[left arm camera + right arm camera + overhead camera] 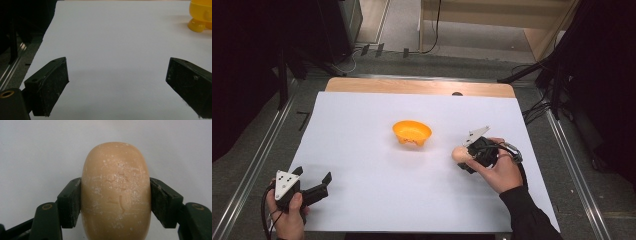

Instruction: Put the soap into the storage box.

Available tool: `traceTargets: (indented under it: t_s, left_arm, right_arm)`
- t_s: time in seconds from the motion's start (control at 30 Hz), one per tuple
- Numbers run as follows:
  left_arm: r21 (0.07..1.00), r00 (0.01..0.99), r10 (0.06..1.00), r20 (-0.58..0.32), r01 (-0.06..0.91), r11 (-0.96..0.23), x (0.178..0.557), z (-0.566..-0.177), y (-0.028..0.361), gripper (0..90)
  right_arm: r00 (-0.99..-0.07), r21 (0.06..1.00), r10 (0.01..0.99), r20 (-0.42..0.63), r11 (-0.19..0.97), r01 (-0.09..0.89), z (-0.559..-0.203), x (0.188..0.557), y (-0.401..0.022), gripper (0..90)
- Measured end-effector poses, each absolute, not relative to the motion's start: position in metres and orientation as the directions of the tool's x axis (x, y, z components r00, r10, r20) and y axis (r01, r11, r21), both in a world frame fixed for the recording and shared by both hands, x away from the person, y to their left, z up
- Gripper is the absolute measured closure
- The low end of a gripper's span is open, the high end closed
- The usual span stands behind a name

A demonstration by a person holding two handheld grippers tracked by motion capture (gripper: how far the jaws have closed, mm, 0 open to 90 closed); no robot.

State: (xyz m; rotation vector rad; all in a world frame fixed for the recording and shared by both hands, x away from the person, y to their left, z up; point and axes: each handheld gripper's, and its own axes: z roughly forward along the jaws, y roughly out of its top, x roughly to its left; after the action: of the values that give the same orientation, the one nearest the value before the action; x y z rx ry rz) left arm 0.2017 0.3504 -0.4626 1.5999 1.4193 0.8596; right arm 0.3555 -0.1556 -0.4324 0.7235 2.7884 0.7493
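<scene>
A tan oval bar of soap (116,192) with whitish scuffs is clamped between the pads of my right gripper (115,200), one pad on each side. In the high view that right gripper (466,159) is at the right of the white sheet, with the soap (459,154) at its tip, just right of an orange footed bowl (412,132). My left gripper (314,184) rests near the front left corner. Its jaws stand wide apart with nothing between them (117,82). The bowl (201,15) is in the far right corner of the left gripper view.
A white sheet (377,170) covers the table, whose wooden back edge (419,86) shows beyond it. Metal rails (259,160) run along both sides. Cables and dark stands lie on the floor behind.
</scene>
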Motion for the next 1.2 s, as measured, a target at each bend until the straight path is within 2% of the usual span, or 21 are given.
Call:
traceTargets:
  t_s: [0.67, 1.2]
  left_arm:
    - [0.899, 0.135, 0.991, -0.025, 0.437, -0.037, 0.202, -0.463, 0.35, 5.0]
    - [0.899, 0.135, 0.991, -0.026, 0.437, -0.035, 0.202, -0.463, 0.351, 5.1]
  right_arm:
    - [-0.891, 0.509, 0.451, -0.056, 0.781, 0.363, -0.42, 0.369, -0.149, 33.6]
    - [-0.92, 0.506, 0.379, -0.097, 0.815, 0.282, -0.406, 0.385, -0.132, 33.6]
